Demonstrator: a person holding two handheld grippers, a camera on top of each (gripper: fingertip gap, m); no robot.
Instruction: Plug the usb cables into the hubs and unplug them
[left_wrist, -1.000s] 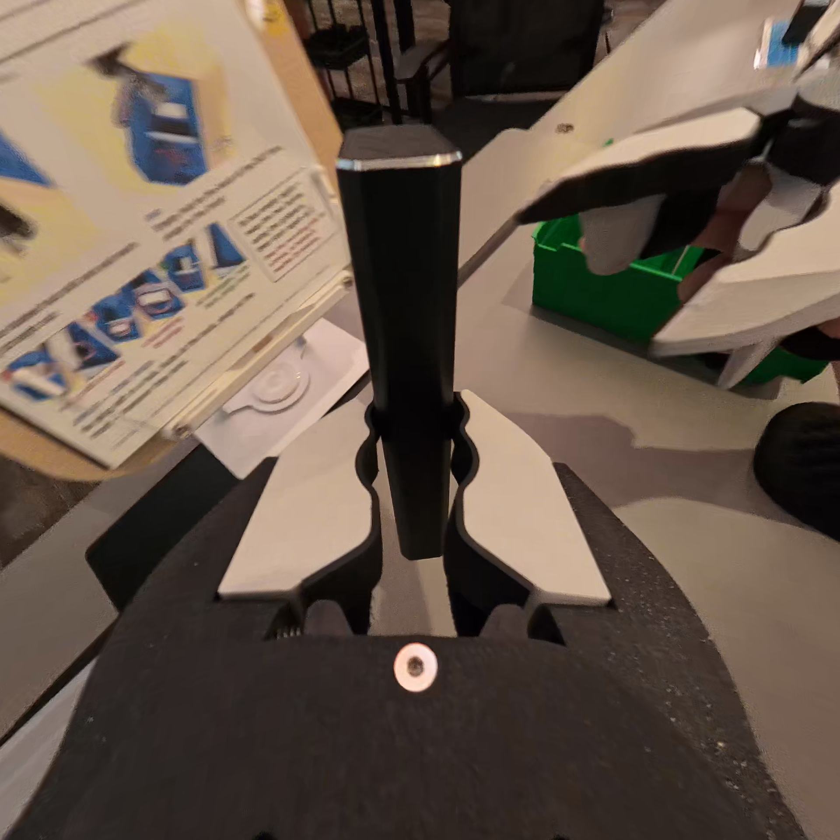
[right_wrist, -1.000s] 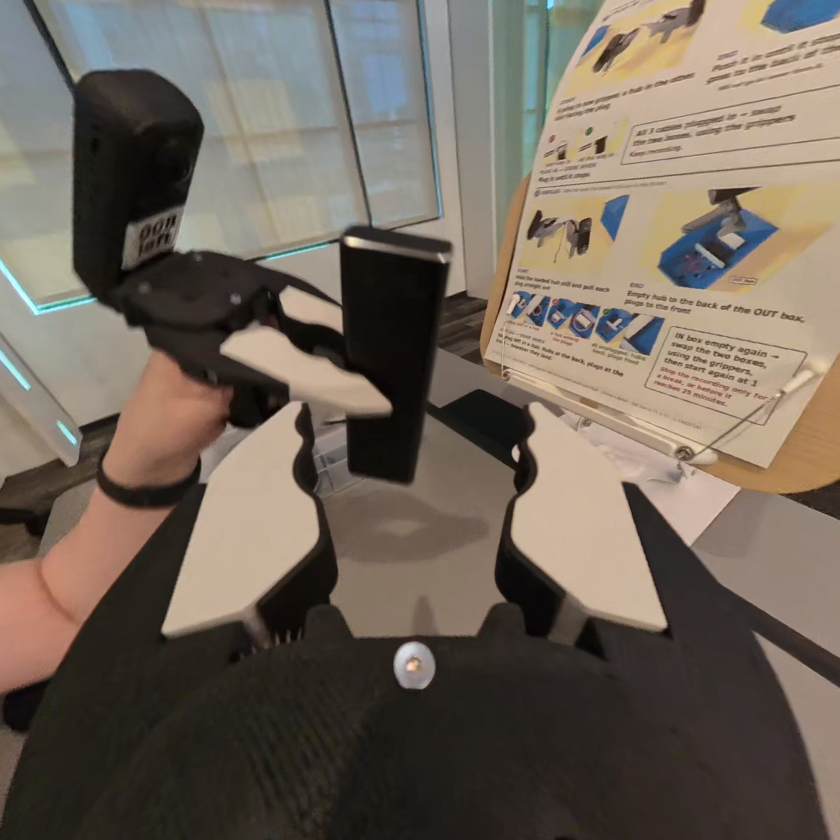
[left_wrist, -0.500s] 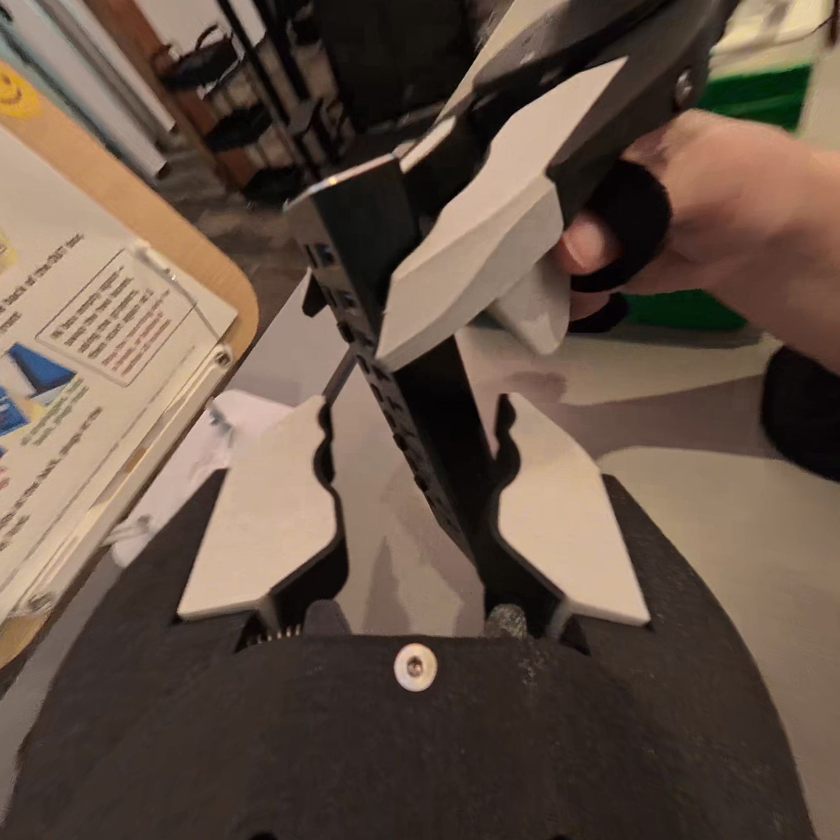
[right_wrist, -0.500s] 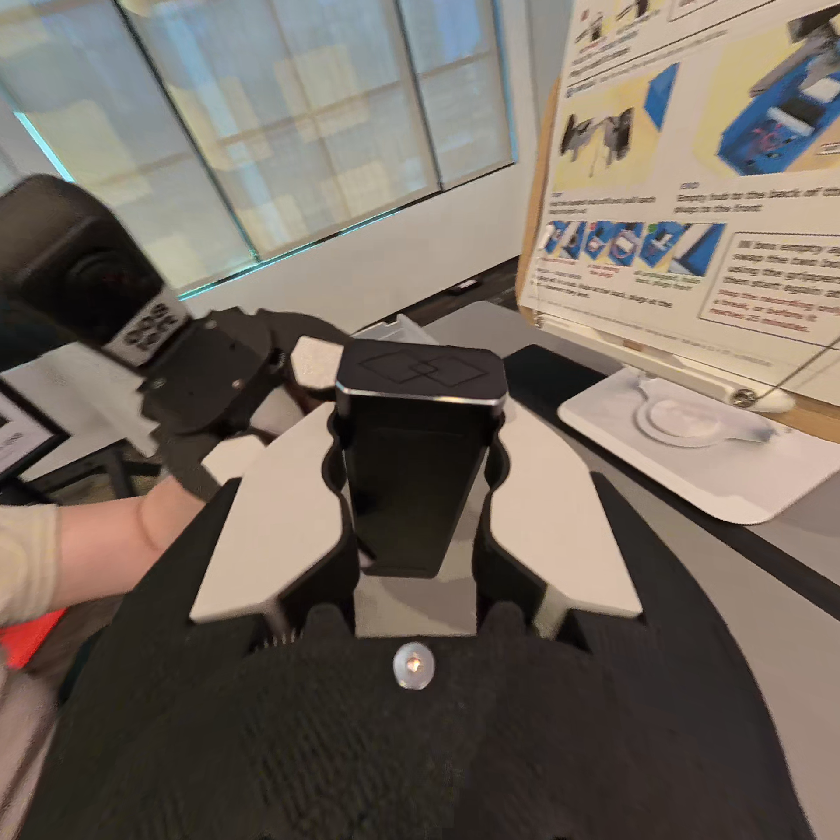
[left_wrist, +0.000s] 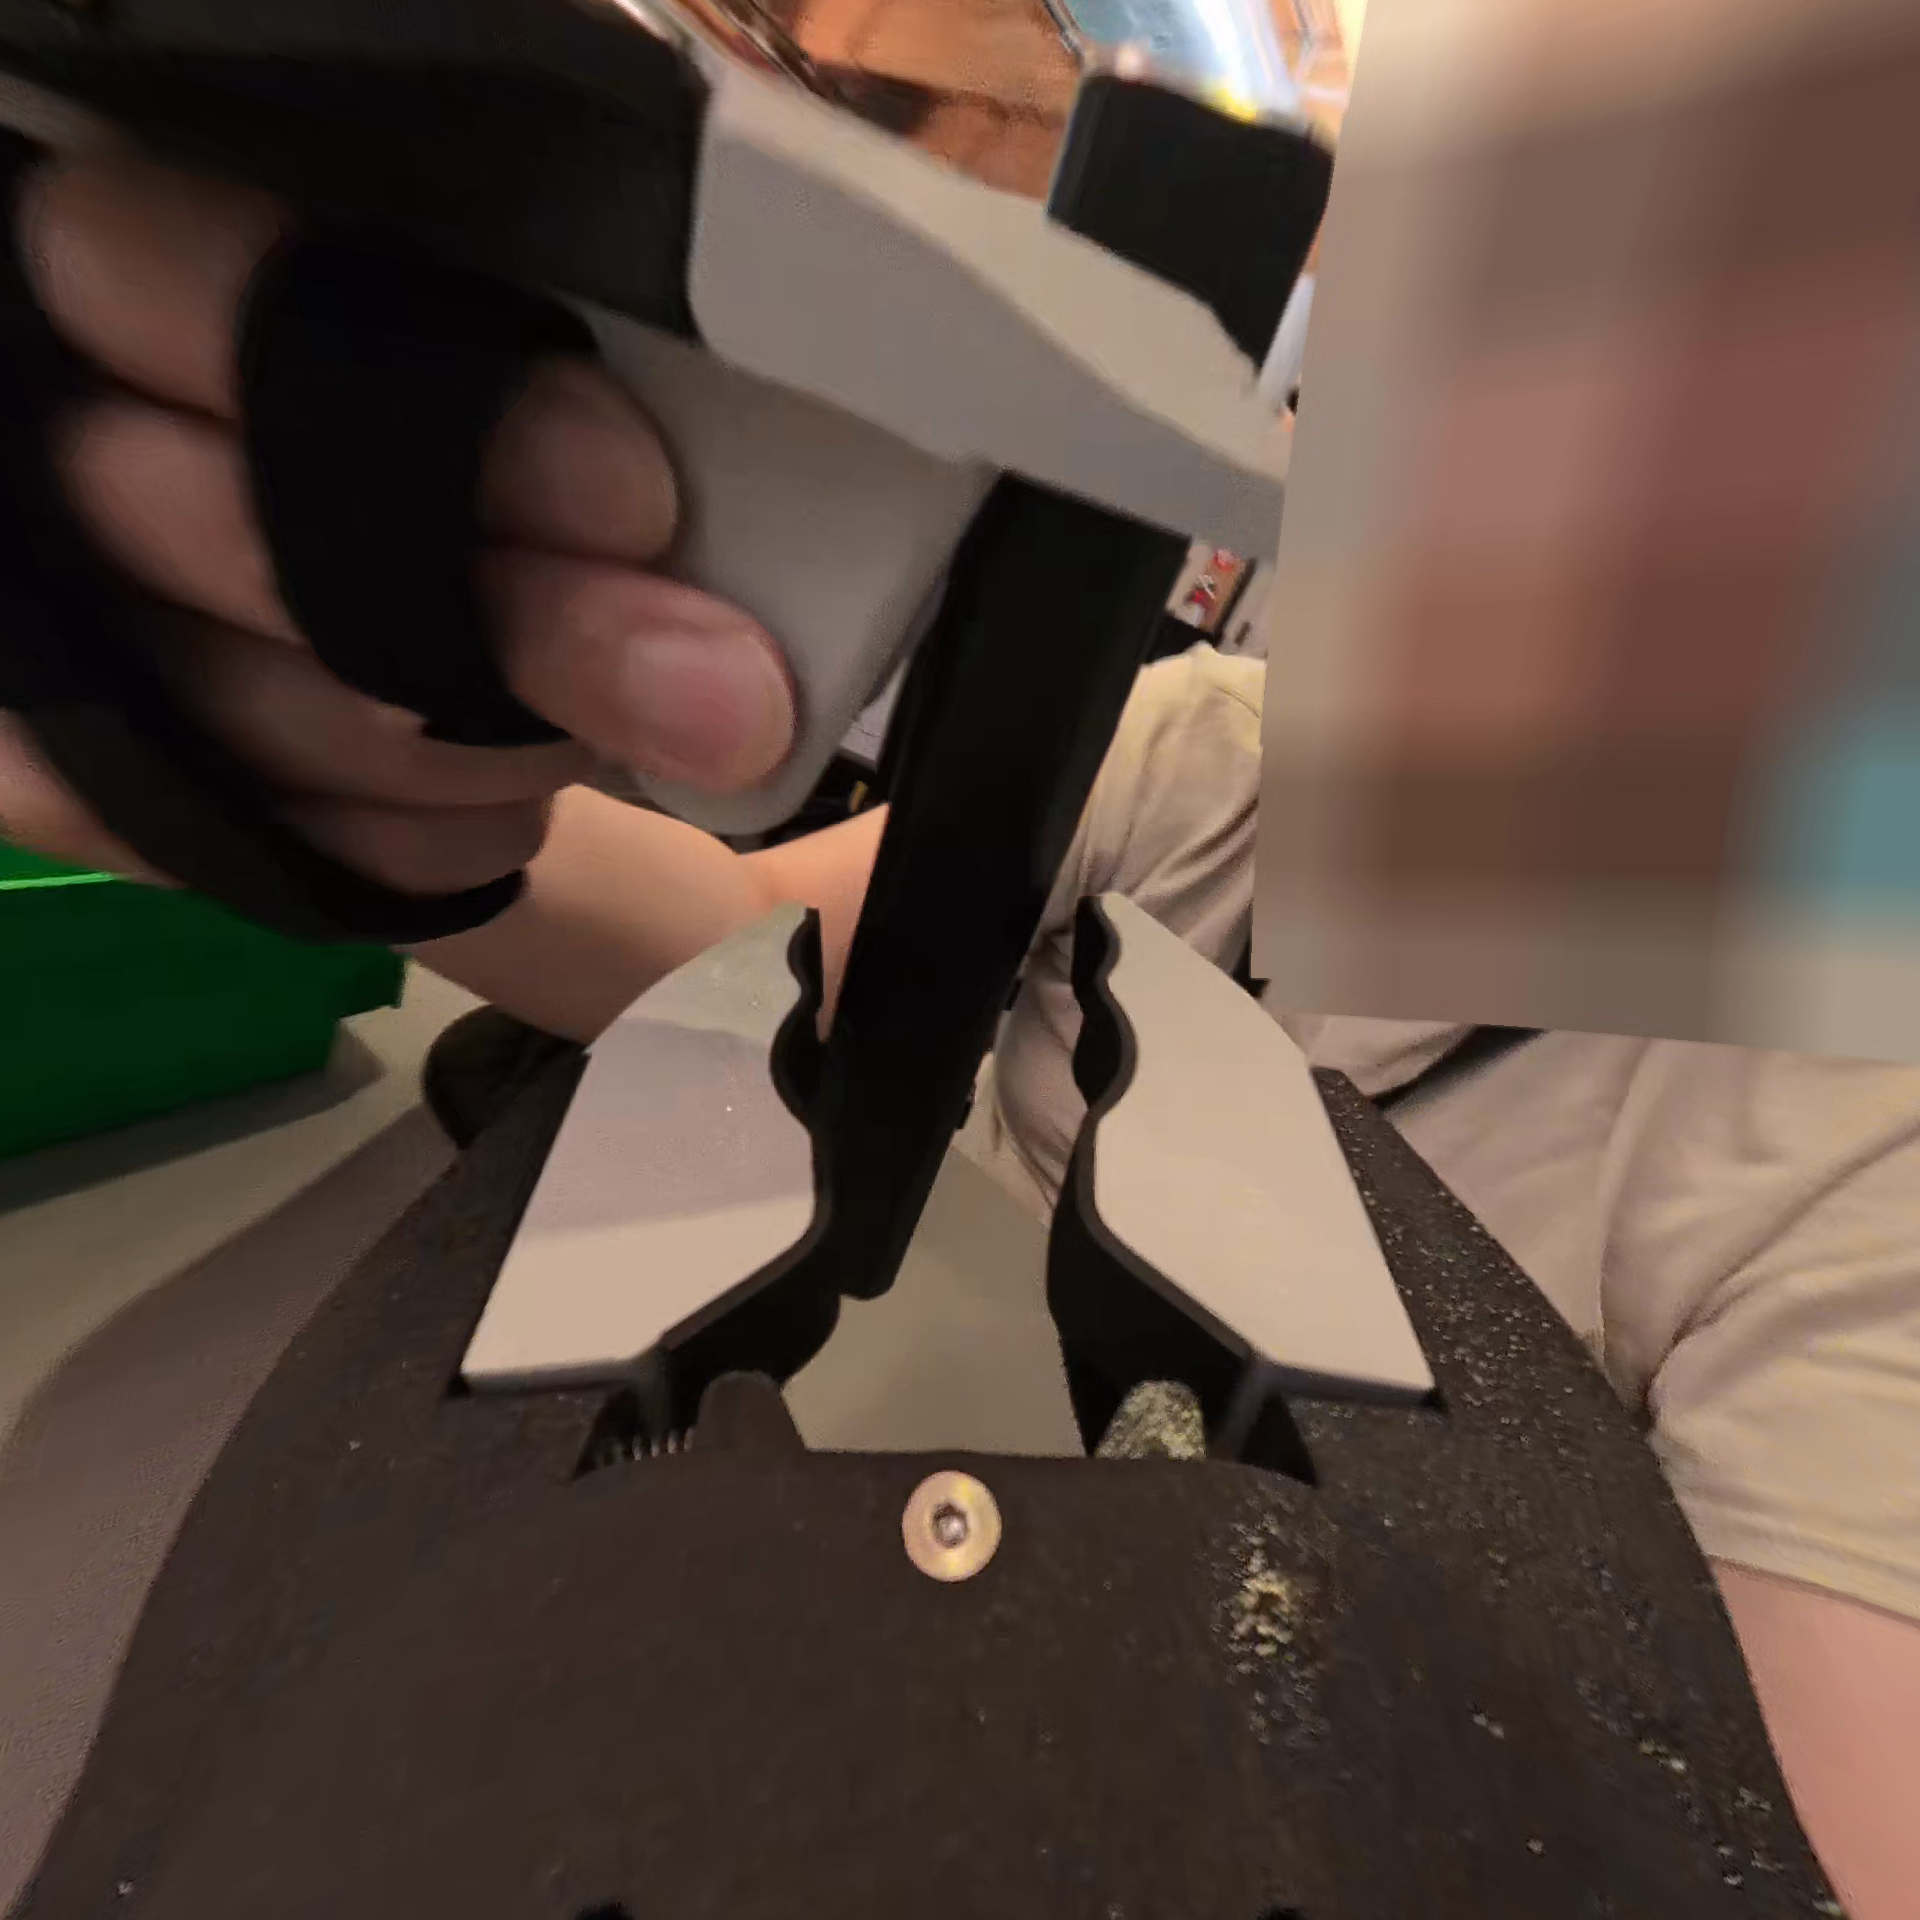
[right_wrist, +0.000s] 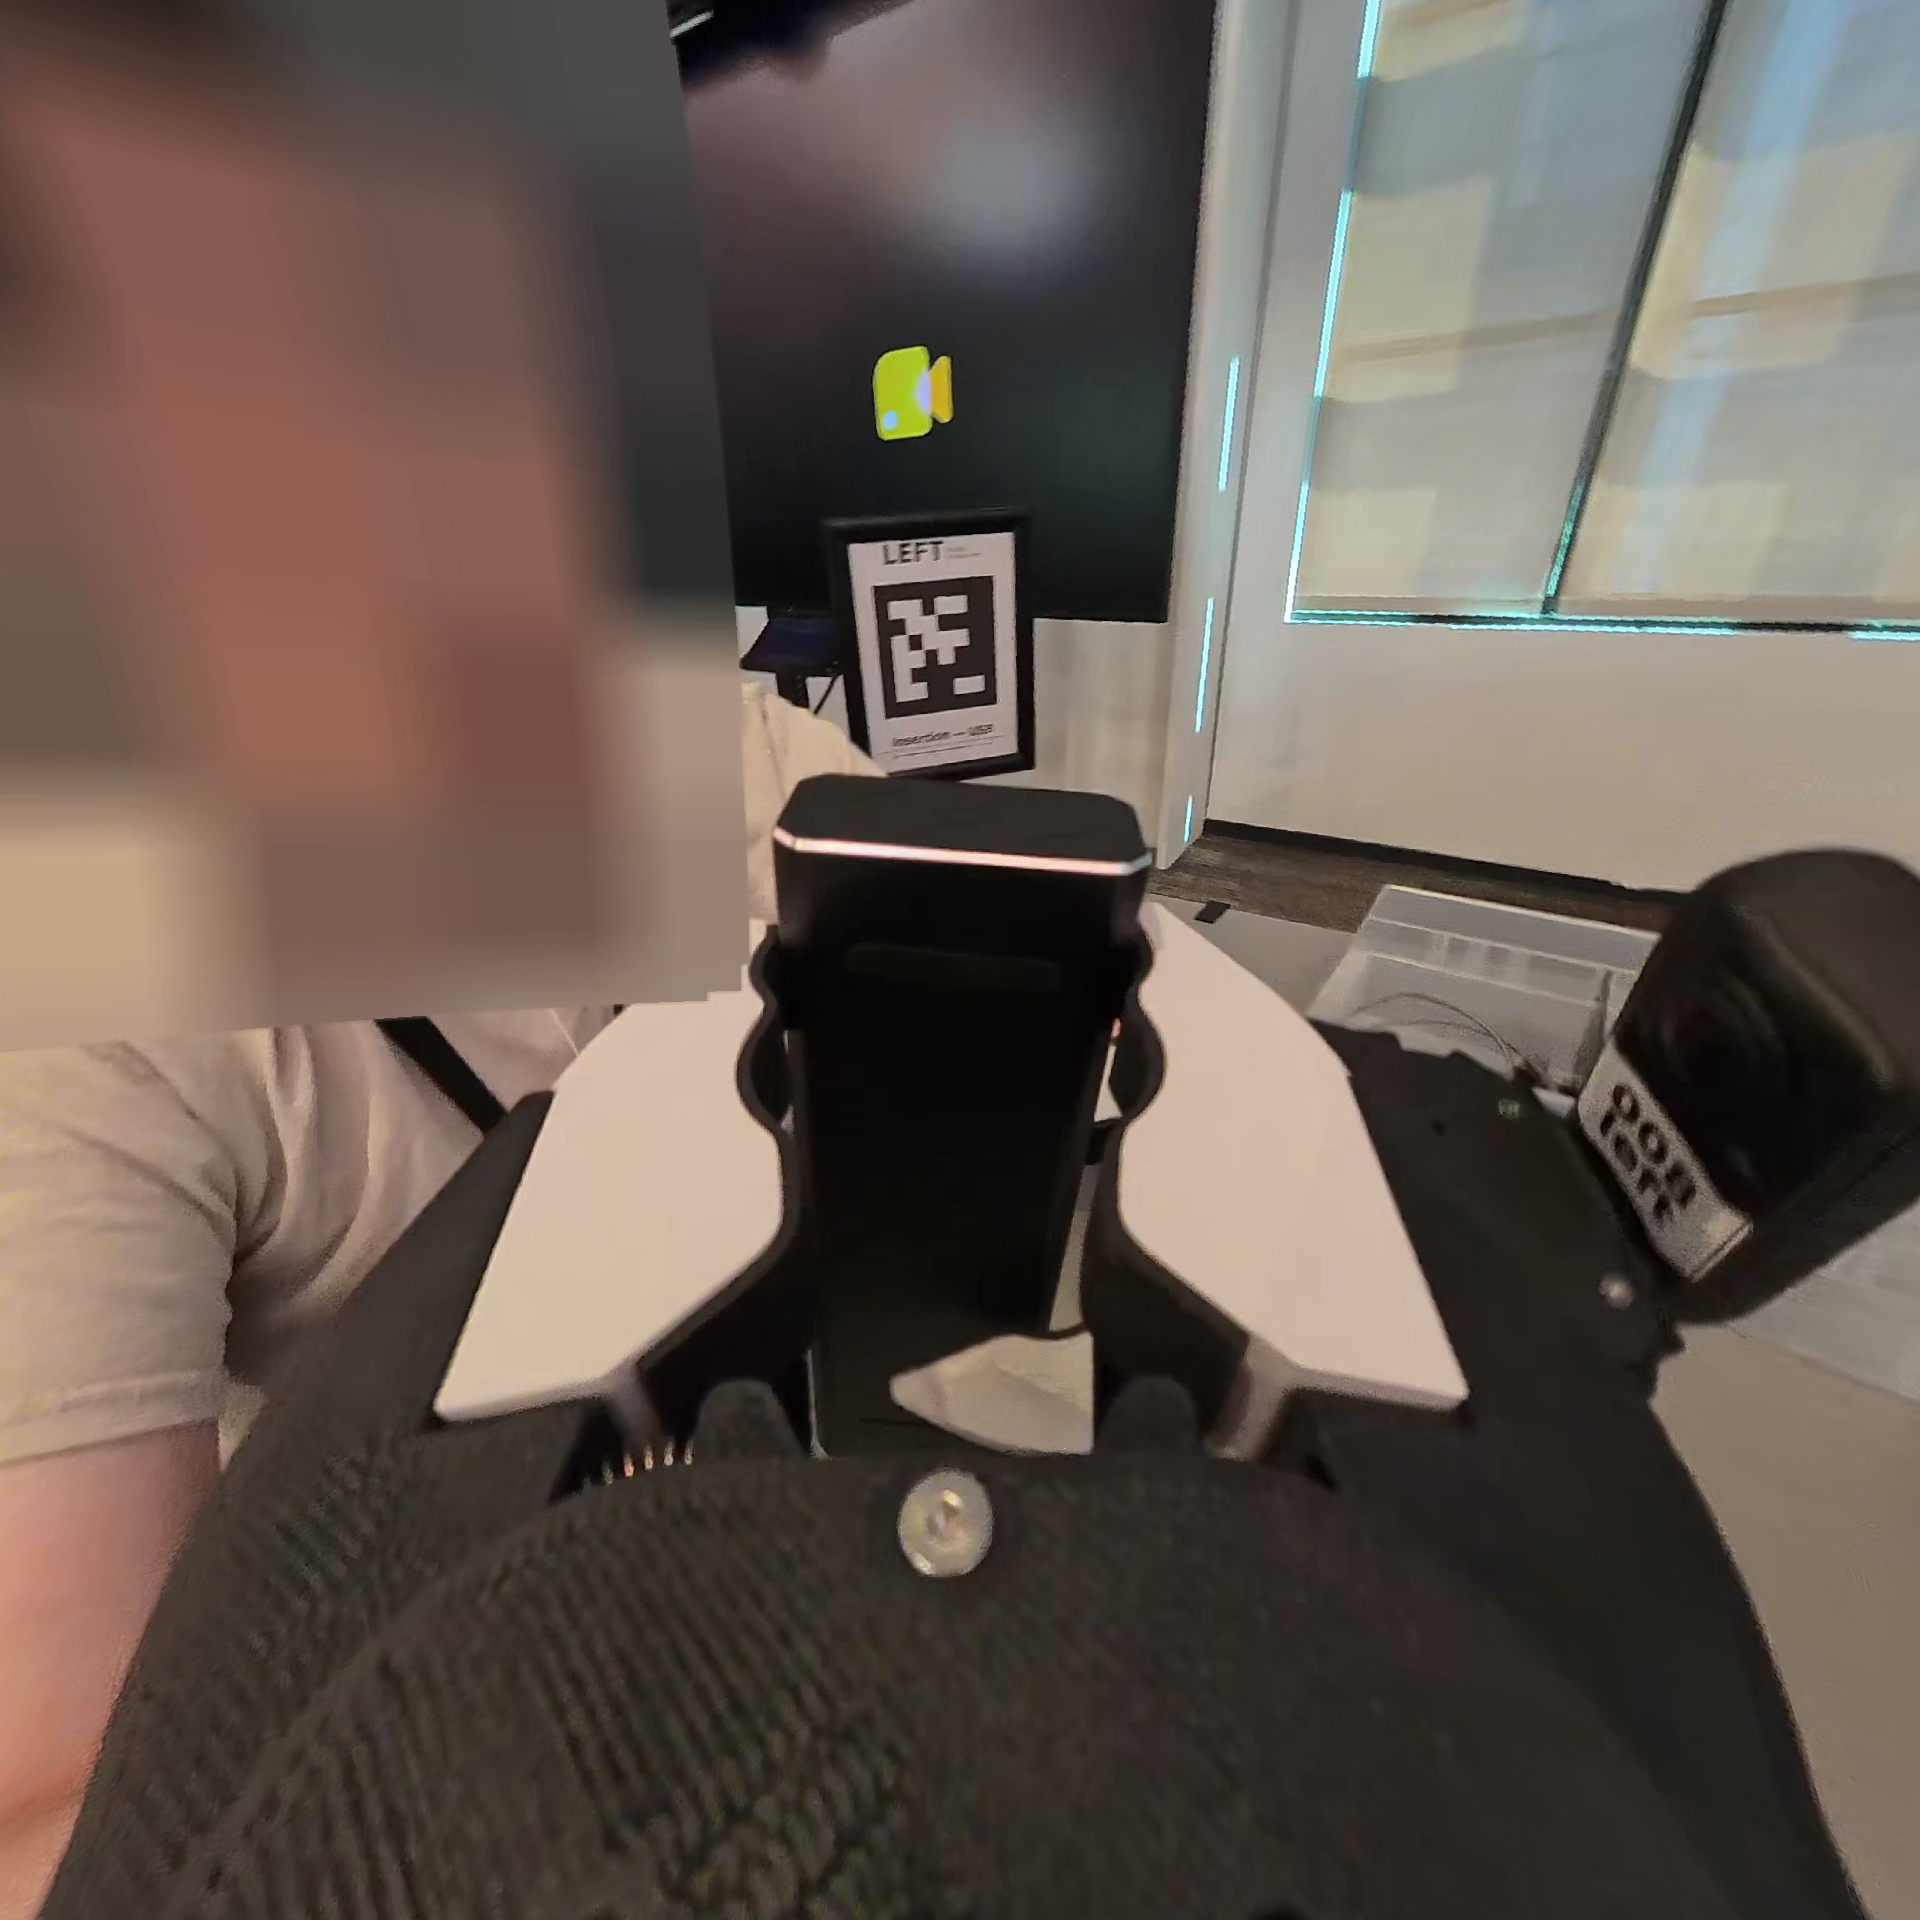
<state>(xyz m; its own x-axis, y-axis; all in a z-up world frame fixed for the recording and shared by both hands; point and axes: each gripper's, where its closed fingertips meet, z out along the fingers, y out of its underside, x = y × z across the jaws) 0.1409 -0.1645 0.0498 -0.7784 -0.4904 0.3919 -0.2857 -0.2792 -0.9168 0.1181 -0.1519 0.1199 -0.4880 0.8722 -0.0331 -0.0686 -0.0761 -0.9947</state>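
we are clamping the black hub (right_wrist: 951, 1049) upright in our right gripper (right_wrist: 948, 997), both fingers pressing its sides. our left gripper (left_wrist: 948, 997) is standing spread, the hub's lower end leaning on its nine o'clock finger (left_wrist: 665, 1174) only. a green bin (left_wrist: 156, 997) is sitting at nine o'clock.

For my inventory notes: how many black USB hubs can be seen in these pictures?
1. The black hub is clamped upright in the right tongs; in the left wrist view the same hub stands between the open left tongs. Others may be hidden.
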